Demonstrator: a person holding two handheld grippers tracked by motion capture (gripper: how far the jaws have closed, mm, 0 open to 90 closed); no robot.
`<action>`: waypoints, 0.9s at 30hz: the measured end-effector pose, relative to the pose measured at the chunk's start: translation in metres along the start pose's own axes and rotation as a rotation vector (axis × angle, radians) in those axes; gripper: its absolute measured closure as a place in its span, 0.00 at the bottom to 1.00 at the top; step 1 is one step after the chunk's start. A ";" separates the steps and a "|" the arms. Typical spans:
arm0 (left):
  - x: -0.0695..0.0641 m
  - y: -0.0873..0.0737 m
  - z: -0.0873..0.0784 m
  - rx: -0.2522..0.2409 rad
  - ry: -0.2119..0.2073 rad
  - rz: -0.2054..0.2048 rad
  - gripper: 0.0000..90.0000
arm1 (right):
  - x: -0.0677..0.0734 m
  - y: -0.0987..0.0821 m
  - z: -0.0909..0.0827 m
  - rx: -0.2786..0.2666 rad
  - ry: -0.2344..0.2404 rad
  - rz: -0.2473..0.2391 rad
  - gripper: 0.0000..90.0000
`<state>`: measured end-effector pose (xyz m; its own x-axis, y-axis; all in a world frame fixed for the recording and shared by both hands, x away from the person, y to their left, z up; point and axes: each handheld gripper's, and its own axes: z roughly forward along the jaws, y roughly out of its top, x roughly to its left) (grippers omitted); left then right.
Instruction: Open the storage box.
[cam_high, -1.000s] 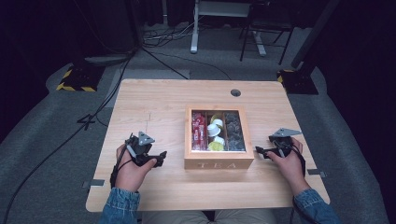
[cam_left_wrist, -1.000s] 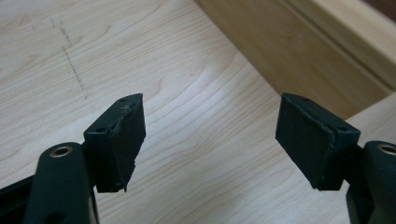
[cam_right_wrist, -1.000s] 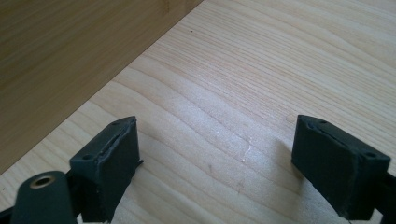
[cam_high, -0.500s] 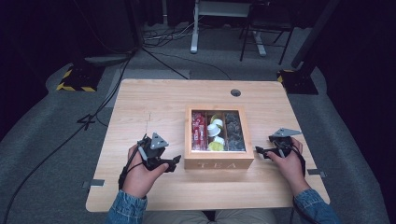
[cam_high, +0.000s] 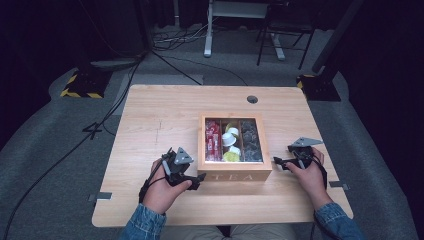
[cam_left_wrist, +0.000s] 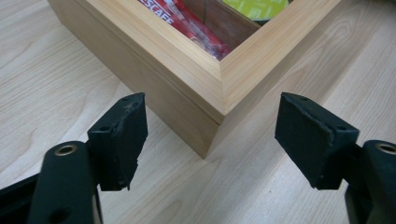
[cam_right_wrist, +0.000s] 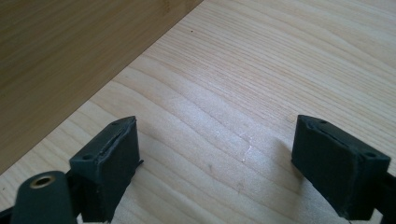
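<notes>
On light wood tabletop (cam_high: 165, 115), lidded wooden tea box (cam_high: 235, 171) centred, left claw (cam_high: 196, 181) agape at its near-left corner, right claw (cam_high: 278, 163) agape beside right wall.

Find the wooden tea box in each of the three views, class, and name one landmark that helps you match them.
High view: the tea box sits centre, on the table between both tongs.
Left gripper view: its near corner fills the upper middle, red sachets inside.
Right gripper view: its plain side wall takes the upper left.
Shared landmark: the pale wood-grain tabletop.
</notes>
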<state>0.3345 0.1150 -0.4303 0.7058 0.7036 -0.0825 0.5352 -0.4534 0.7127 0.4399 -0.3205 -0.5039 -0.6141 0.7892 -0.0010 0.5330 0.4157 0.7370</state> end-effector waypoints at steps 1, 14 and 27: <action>-0.001 0.000 0.002 0.002 -0.001 0.000 0.31 | 0.000 0.000 0.000 0.000 0.000 0.000 0.17; -0.001 -0.003 0.010 0.036 0.005 0.019 0.63 | 0.001 0.000 0.000 0.001 0.009 -0.010 0.17; -0.005 0.001 0.008 0.042 0.034 0.069 0.68 | 0.005 0.006 -0.015 0.044 0.040 -0.053 0.25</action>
<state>0.3348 0.1067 -0.4349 0.7259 0.6877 -0.0099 0.5051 -0.5233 0.6863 0.4309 -0.3206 -0.4890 -0.6646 0.7471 -0.0117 0.5234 0.4767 0.7062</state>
